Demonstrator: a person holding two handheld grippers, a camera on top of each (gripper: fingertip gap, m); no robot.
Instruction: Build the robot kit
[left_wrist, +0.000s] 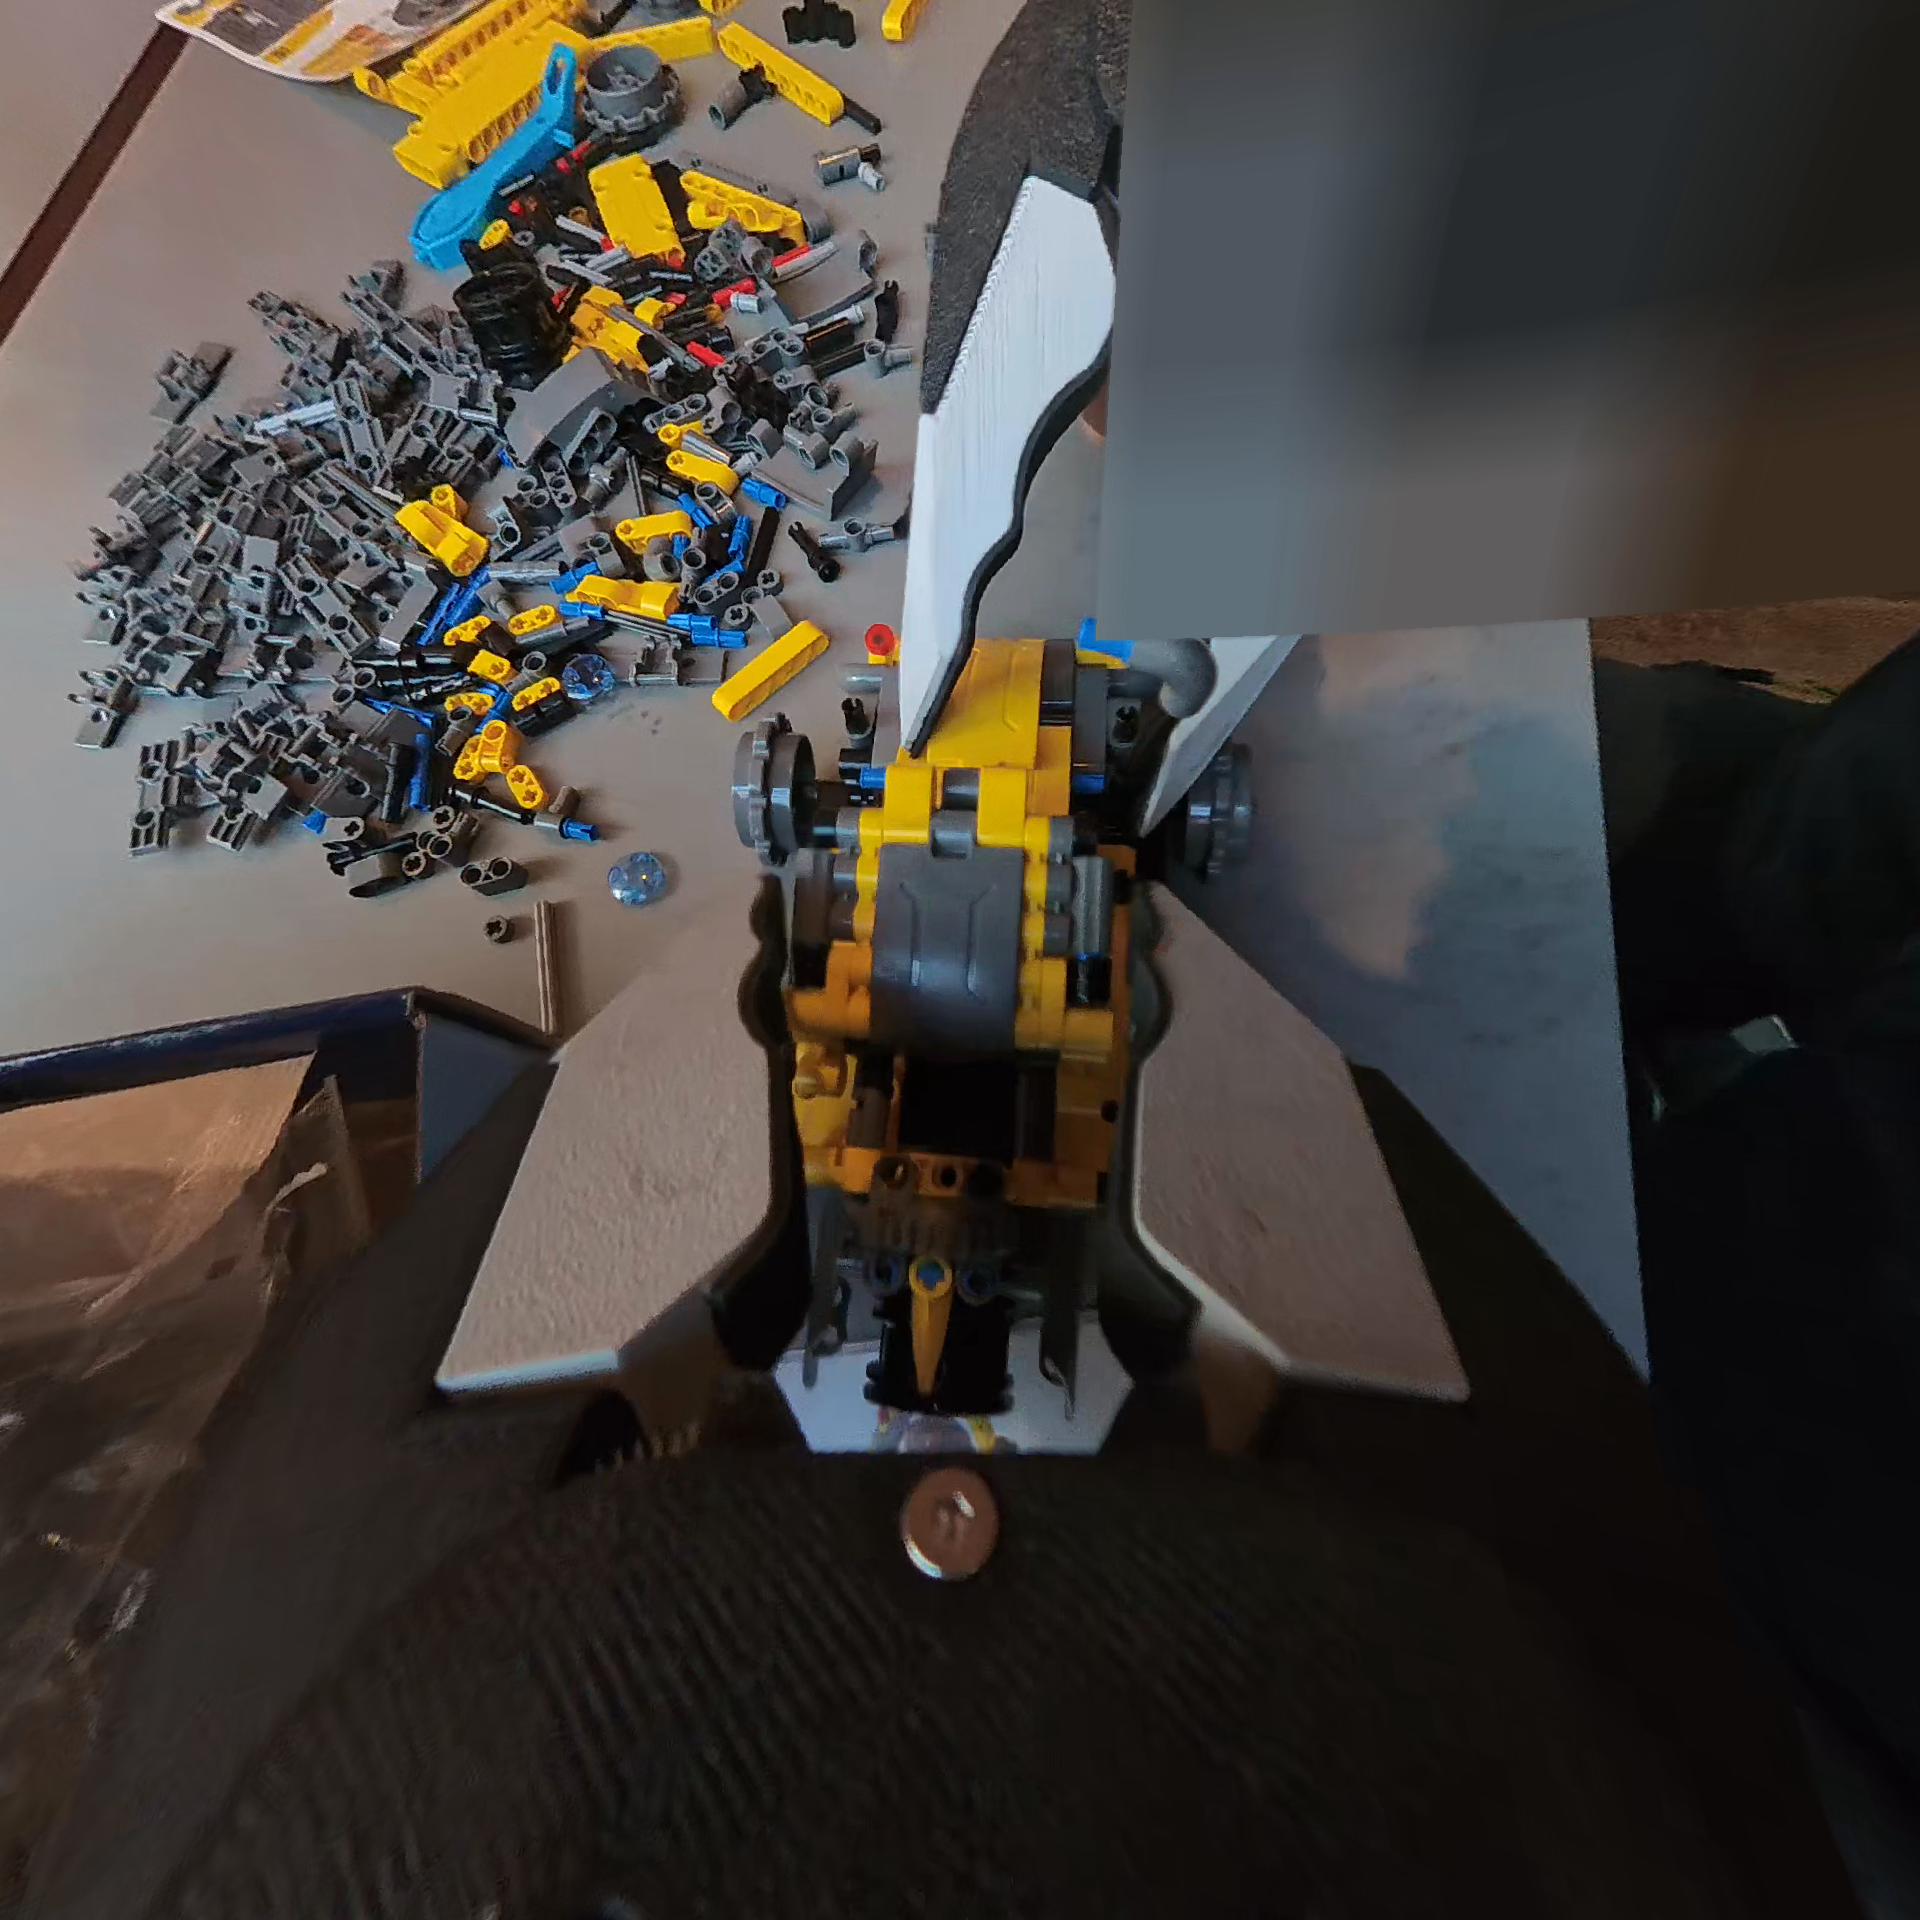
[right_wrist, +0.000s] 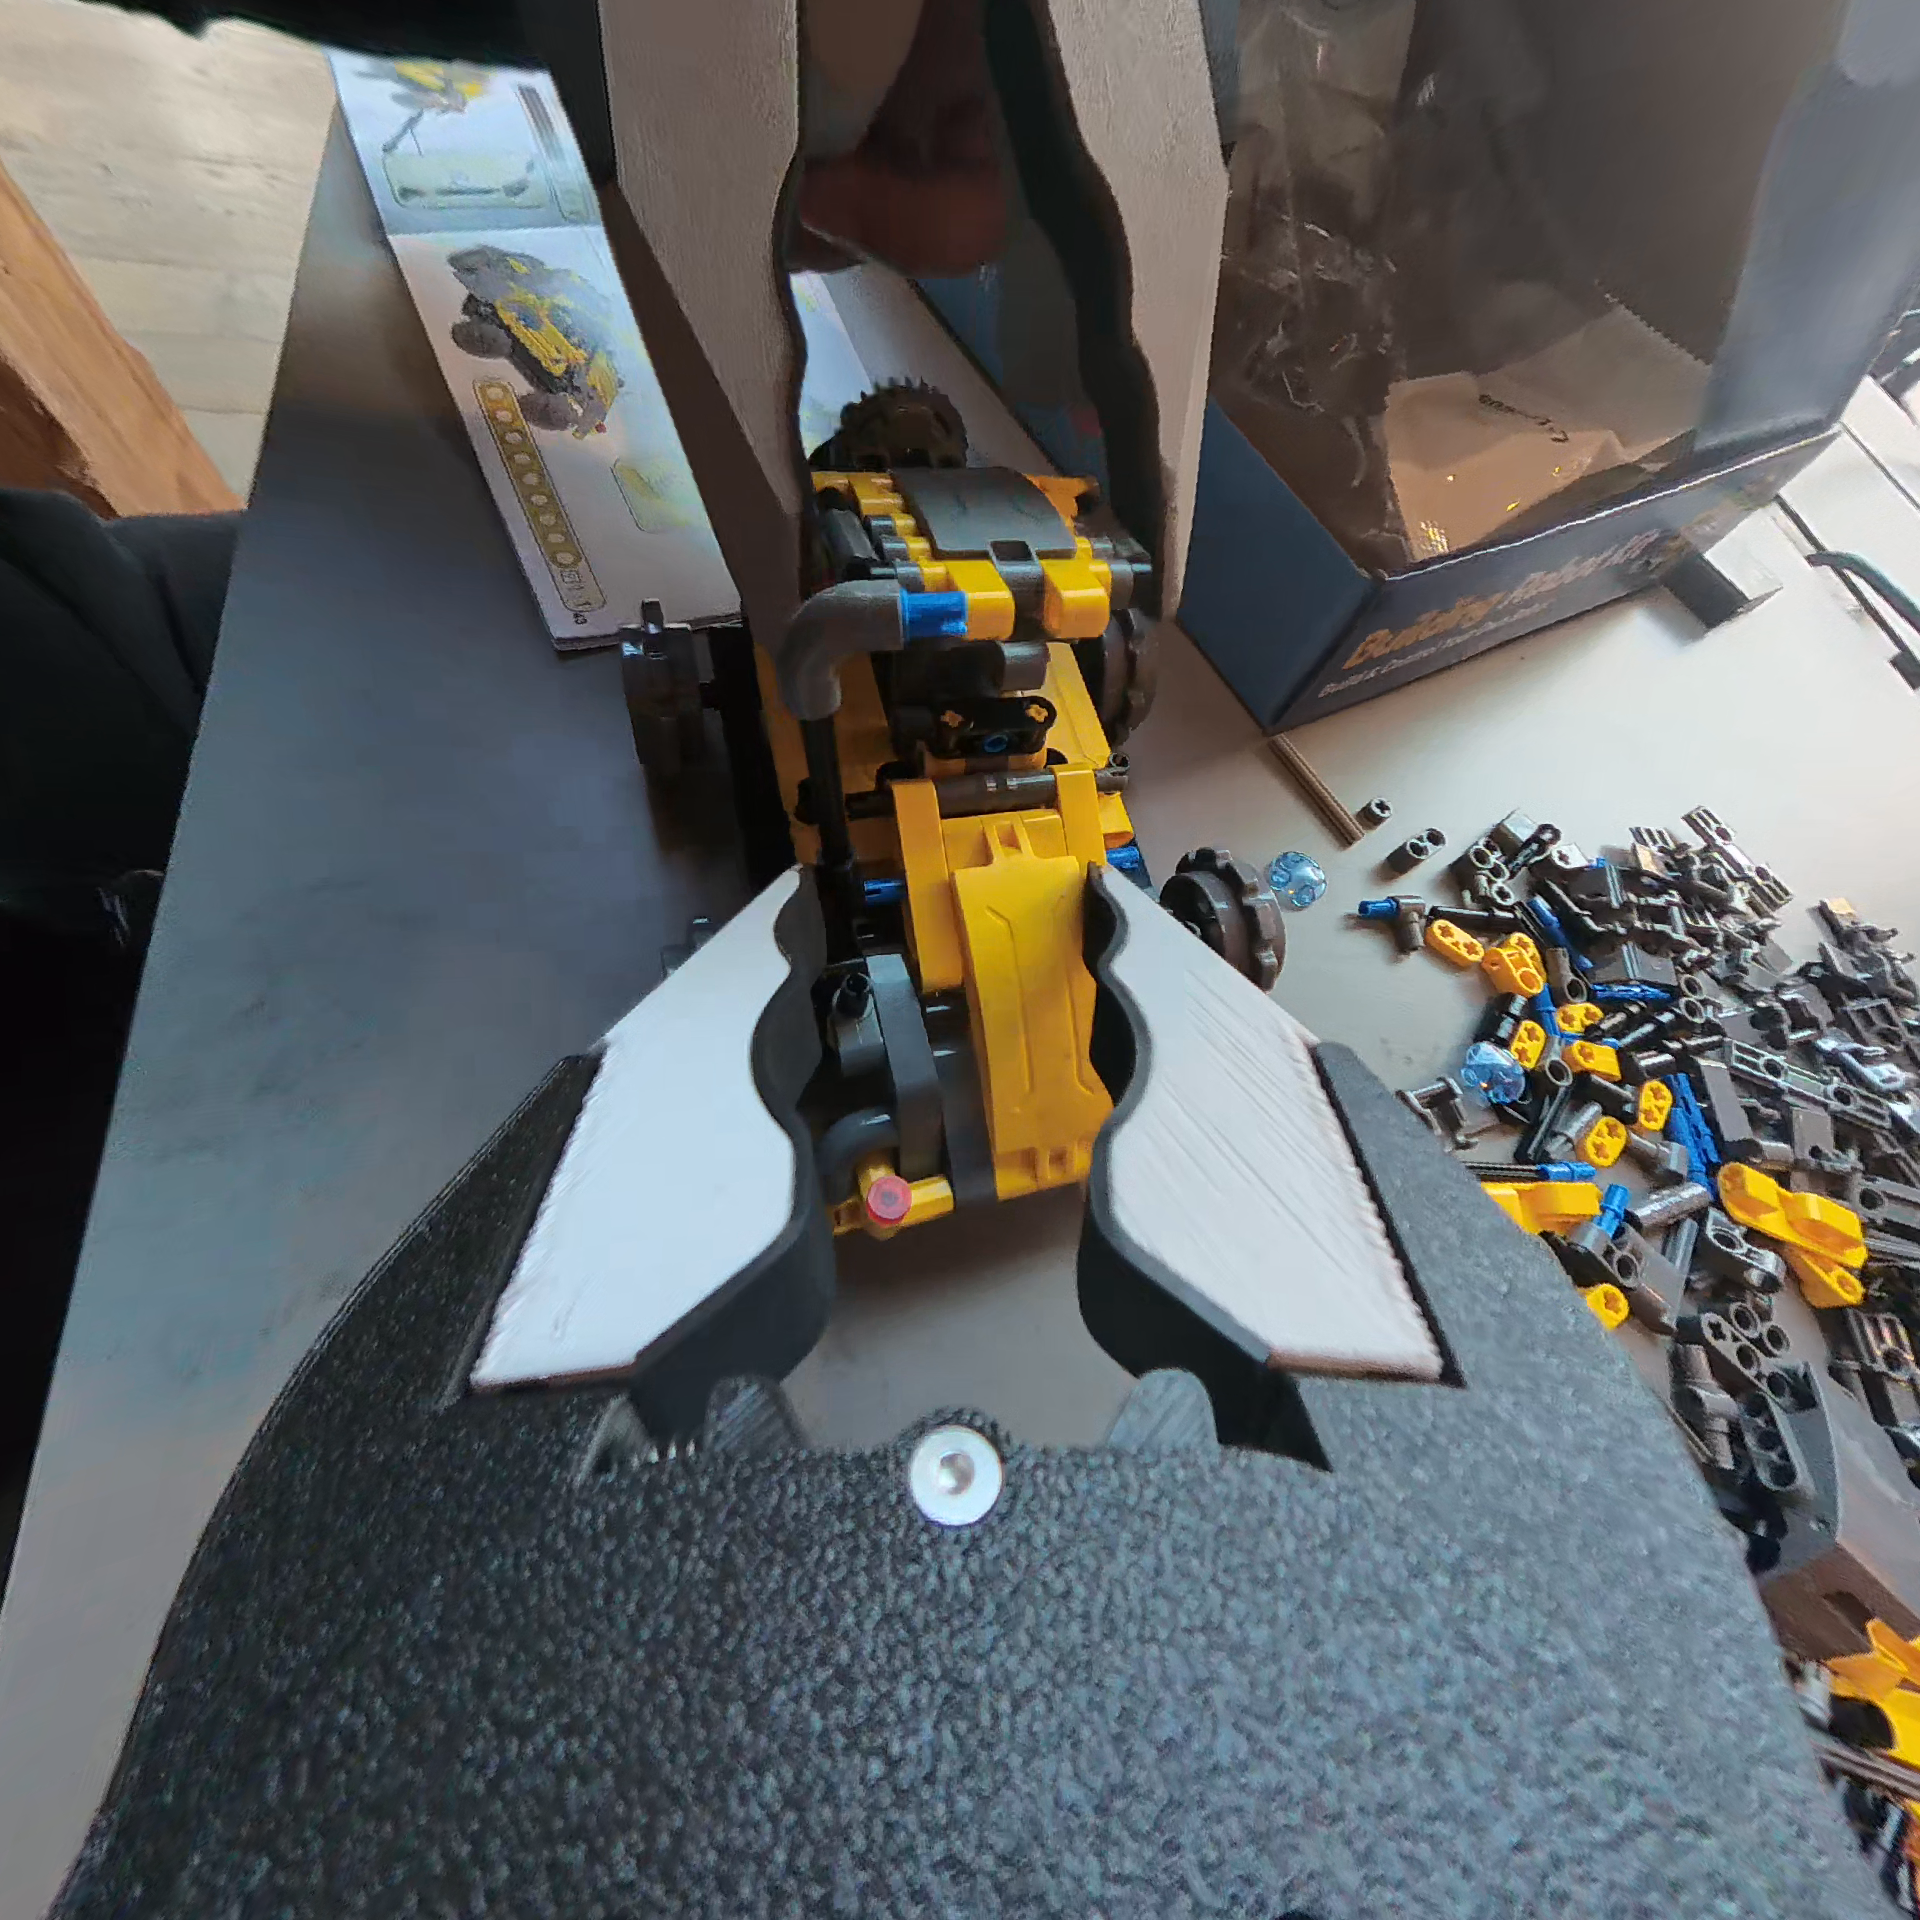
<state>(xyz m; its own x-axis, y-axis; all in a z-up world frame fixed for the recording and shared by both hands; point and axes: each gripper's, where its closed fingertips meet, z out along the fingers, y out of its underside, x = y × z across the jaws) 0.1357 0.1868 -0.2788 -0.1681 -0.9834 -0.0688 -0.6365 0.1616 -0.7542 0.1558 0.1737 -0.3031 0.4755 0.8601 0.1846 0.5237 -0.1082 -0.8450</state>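
A yellow and grey brick-built vehicle model (left_wrist: 956, 935) stands on the grey table (left_wrist: 260, 935). My left gripper (left_wrist: 956, 925) is shut on one end of it, with the grey hood panel between the fingers (left_wrist: 623, 1143). My right gripper (right_wrist: 951, 883) is shut on the other end of the model (right_wrist: 997, 727), and its pads (right_wrist: 665, 1143) press the yellow hood and grey wheel arch. In the right wrist view the left gripper's fingers (right_wrist: 707, 260) reach in from the top. In the left wrist view a white finger (left_wrist: 997, 416) of the right gripper reaches in from above.
A big pile of loose grey, black, yellow and blue parts (left_wrist: 416, 582) lies beside the model, and shows in the right wrist view (right_wrist: 1662, 1039). A dark blue open box (right_wrist: 1507, 623) and an instruction booklet (right_wrist: 520, 416) lie nearby. A blue separator tool (left_wrist: 488, 177) lies at the back. My hands' fingertips stand some 4 centimetres from each other.
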